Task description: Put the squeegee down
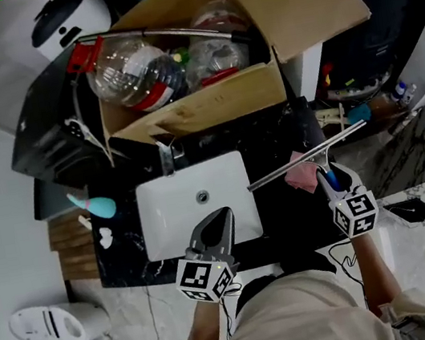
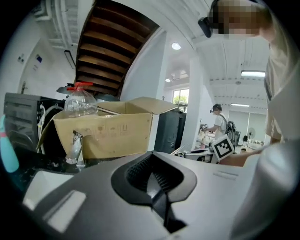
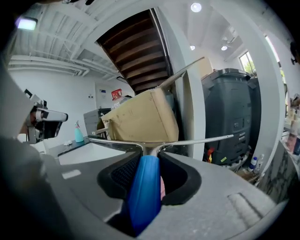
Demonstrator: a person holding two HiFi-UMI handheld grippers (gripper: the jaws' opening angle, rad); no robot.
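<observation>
1. Our right tool (image 1: 330, 178) pinches the squeegee (image 1: 308, 156) by its blue handle.
2. The blade spans the dark tabletop (image 1: 268, 137) just right of the white sink (image 1: 168, 218), with a pink cloth (image 1: 301, 175) beneath it.
3. Our left tool (image 1: 216, 223) is pressed together on nothing, at the sink's front edge.

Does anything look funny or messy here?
Yes. A big cardboard box stuffed with clear plastic bottles sits askew right behind the sink, crowding the tap, an odd spot for it. The squeegee isn't misplaced: the right gripper is shut on its blue handle, holding it over the counter.
</observation>
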